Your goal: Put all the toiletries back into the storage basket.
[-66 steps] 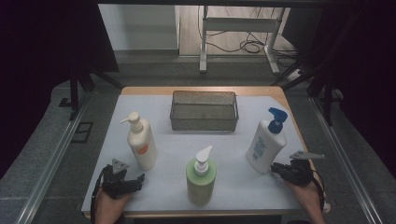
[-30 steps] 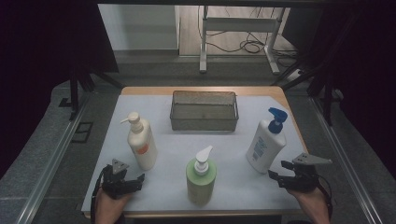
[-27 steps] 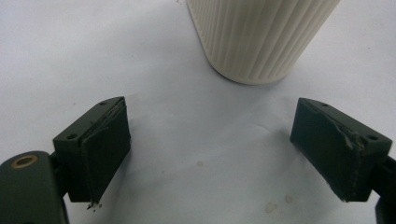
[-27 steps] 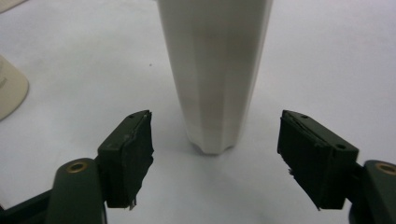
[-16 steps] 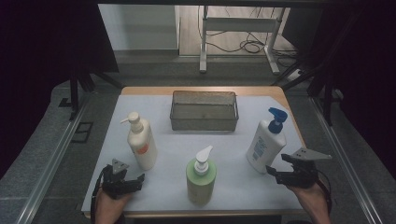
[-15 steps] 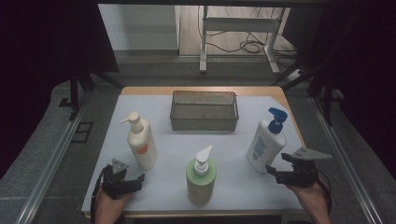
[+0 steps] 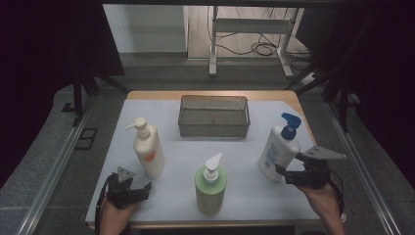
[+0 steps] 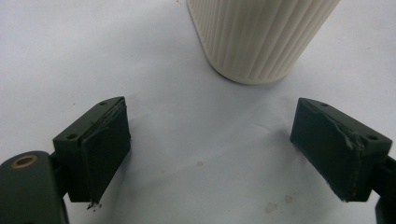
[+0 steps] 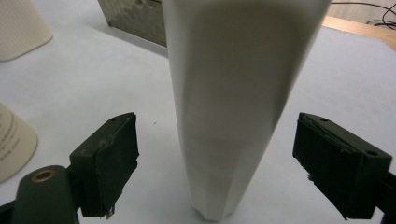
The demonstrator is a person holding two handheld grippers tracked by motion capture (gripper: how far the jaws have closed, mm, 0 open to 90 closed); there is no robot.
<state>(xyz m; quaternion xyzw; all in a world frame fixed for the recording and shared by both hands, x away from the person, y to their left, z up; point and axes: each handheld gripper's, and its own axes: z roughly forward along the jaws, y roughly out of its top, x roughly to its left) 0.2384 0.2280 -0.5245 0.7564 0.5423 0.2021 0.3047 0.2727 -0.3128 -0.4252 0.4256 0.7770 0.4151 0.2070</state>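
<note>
- High view: white bottle w/ blue pump (image 7: 280,147) upright on surface (image 7: 171,161) right side, long axis vertical, nozzle toward far right.
- Right hand-held gripper (image 9: 217,163) spread, bottle between jaws; moved in closer vs 2.2 s ago.
- Left hand-held gripper (image 8: 210,154) spread, unchanged.

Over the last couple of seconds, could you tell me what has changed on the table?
The right gripper has moved in toward the white bottle with the blue pump; its open jaws now flank the bottle's base without closing on it. The left gripper stayed put, open, near the cream bottle. The green bottle and wire basket are unmoved.
</note>
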